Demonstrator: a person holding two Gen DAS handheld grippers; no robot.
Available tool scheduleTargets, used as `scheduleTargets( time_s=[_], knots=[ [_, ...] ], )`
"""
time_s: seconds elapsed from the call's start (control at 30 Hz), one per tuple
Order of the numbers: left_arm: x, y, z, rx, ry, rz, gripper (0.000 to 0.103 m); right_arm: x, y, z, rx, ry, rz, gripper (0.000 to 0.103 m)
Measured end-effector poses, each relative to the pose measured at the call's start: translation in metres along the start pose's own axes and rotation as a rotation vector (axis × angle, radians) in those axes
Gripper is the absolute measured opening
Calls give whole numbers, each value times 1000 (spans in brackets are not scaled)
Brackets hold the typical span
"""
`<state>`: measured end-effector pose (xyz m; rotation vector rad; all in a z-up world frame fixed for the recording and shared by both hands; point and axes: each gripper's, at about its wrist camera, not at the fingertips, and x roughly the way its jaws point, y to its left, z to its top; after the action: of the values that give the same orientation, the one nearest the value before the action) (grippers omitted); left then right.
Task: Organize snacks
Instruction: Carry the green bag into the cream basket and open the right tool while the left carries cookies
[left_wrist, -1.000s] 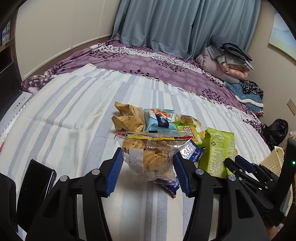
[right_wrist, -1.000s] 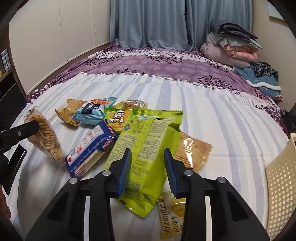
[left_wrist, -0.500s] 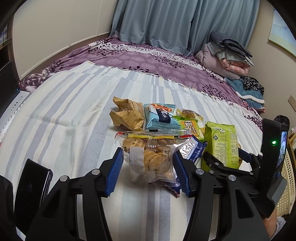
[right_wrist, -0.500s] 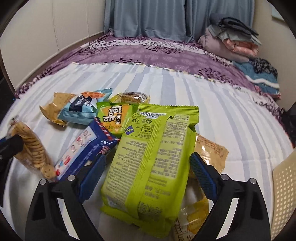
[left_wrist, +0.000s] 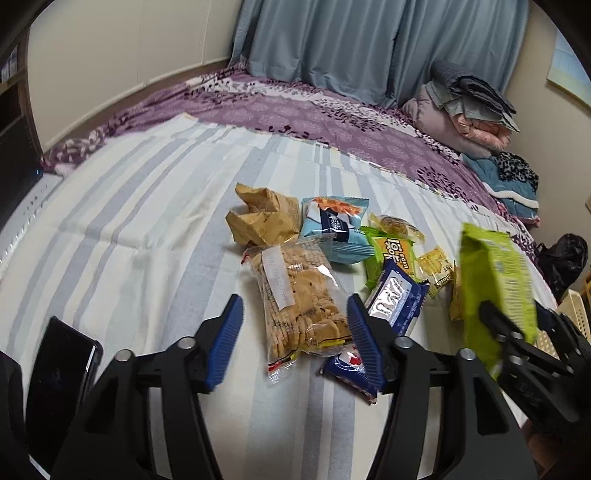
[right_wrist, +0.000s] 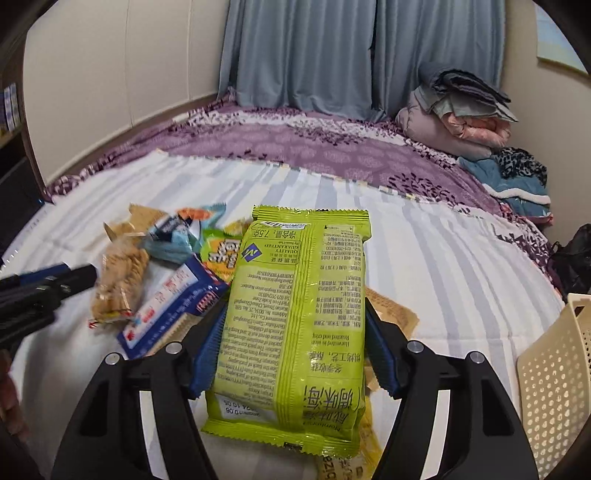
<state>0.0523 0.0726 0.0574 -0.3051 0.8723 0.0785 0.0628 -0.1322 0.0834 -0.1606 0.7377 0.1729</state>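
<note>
The right claw (right_wrist: 291, 354) tilts down over the striped bedspread (right_wrist: 424, 258), its jaws closing on the green packet (right_wrist: 295, 314) lifted between the blue pads. The left claw (left_wrist: 295, 332), also tilted down, is opening, and the clear cracker bag (left_wrist: 303, 299) lies on the bed between its pads, which no longer press it. Beyond both lie more snack packets, a purple blanket (left_wrist: 314, 118) and blue curtains (left_wrist: 351, 44); a cream basket (right_wrist: 554, 387) sits right of the right claw.
</note>
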Motion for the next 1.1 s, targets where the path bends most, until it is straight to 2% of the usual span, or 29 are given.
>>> scheduleTargets(
  time_s=[0.03, 0.07, 0.23, 0.4, 0.43, 0.47, 0.5, 0.53, 0.57, 0.7, 0.9, 1.1],
  knots=[
    [2, 2, 1, -20, 4, -4, 81, -5, -3, 1, 5, -10, 4, 68],
    [5, 5, 2, -43, 6, -5, 88, -10, -6, 1, 10, -18, 8, 68],
    [24, 5, 10, -99, 46, -17, 92, -28, -19, -6, 38, -39, 12, 68],
    [49, 0, 11, -96, 91, 6, 93, -41, -34, -12, 65, -50, 12, 68],
    [53, 1, 10, -96, 100, 16, 91, -43, -36, -13, 69, -51, 10, 68],
    [56, 1, 10, -96, 105, 24, 83, -46, -40, -15, 73, -54, 8, 68],
    [60, 3, 9, -97, 111, 24, 79, -49, -43, -17, 75, -57, 5, 68],
    [62, 4, 9, -103, 121, 12, 63, -51, -46, -19, 79, -60, 1, 68],
    [63, 4, 8, -103, 125, 14, 61, -55, -51, -20, 85, -63, -3, 68],
    [52, -2, 8, -65, 97, 29, 56, -65, -65, -24, 117, -81, -10, 68],
    [17, -9, 13, -18, 18, 46, 56, -80, -83, -26, 162, -118, -17, 68],
    [-21, -34, 14, 38, -38, 17, 56, -99, -107, -34, 217, -159, -39, 68]
  ],
)
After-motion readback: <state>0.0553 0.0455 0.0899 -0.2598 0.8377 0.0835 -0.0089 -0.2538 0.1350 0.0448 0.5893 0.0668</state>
